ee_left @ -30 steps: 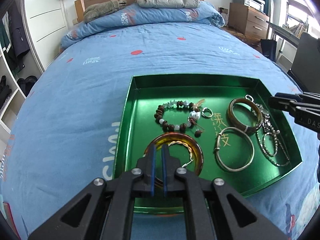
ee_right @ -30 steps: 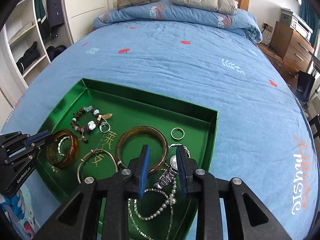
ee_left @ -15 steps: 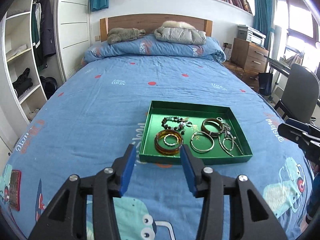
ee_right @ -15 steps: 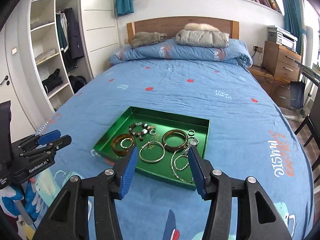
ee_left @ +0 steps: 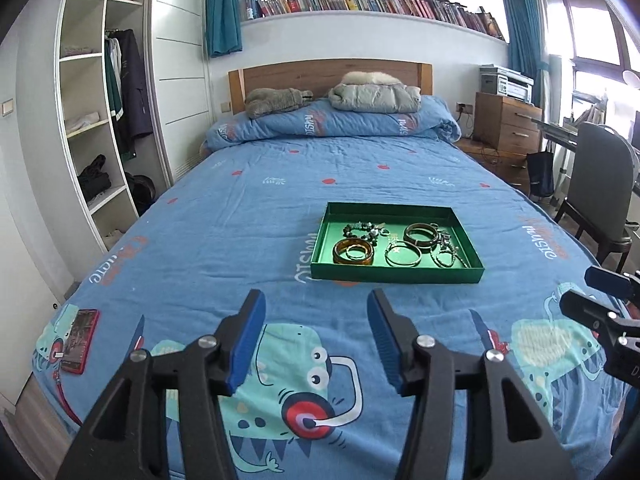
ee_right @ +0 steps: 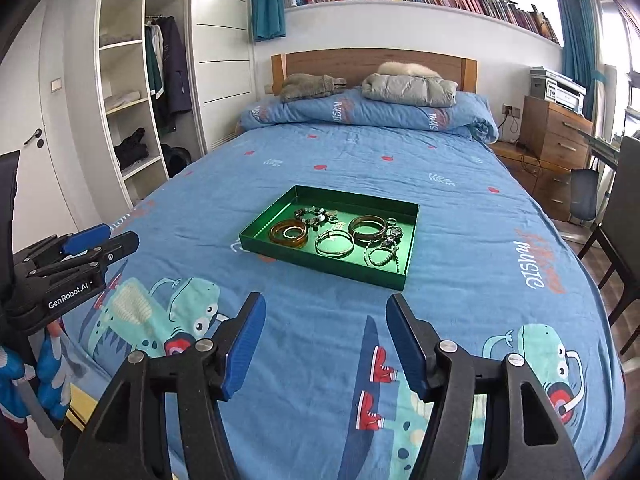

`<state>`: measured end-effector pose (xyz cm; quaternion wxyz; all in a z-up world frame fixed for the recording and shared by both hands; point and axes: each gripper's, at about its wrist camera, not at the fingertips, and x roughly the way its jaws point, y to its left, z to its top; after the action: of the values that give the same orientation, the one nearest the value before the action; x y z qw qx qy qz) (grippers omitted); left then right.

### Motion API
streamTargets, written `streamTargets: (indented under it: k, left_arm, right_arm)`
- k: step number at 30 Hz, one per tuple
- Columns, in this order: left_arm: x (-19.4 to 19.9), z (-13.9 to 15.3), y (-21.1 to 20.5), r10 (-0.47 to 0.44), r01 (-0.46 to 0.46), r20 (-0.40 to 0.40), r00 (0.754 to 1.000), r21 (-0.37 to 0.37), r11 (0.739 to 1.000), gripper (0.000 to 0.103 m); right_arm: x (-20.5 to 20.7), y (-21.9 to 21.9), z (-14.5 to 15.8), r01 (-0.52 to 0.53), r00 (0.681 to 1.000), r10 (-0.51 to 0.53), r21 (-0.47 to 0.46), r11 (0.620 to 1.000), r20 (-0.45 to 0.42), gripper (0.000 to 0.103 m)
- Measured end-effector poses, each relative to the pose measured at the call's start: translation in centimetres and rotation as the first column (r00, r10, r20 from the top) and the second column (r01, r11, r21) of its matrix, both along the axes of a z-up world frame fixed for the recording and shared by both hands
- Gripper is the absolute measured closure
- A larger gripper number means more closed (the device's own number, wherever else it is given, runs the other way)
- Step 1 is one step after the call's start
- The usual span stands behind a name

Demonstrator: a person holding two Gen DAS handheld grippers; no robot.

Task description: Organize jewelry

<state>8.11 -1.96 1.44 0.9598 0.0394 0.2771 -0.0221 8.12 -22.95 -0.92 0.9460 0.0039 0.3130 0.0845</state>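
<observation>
The green tray (ee_left: pixel 396 273) sat on the blue bedspread (ee_left: pixel 240 208), well ahead of both grippers, with every piece of jewelry inside it. The left gripper (ee_left: pixel 316 334) and right gripper (ee_right: pixel 324 340) hung above the near end of the bed, jaws spread wide and holding nothing. The amber bangle (ee_left: pixel 353 251) and silver bangle (ee_right: pixel 334 243) looked rigid, light and smooth, likely to slip unless pinched across the band at one side. The beaded bracelet (ee_right: pixel 315 214) and the chain tangle (ee_right: pixel 382 251) would be limp and prone to snag; a pinch on a single strand would probably suit.
</observation>
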Motion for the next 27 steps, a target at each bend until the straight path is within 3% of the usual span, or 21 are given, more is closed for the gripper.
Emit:
streamTargets:
  k: [9,27]
  left_arm:
    - [-3.1,0.1,0.7,-0.012,0.012,0.004,1.000,-0.032,0.999,0.051]
    - [-4.6,-1.5,0.9,-0.007,0.006,-0.010,1.000,-0.026,1.000,0.050]
  right_arm:
    - [-4.3,0.5,-0.1,0.004,1.000,-0.004,-0.009,1.000,0.017,0.035]
    - [-6.0,1.0,-2.4,0.026,1.000,-0.026,0.006,1.000,0.005,0.032]
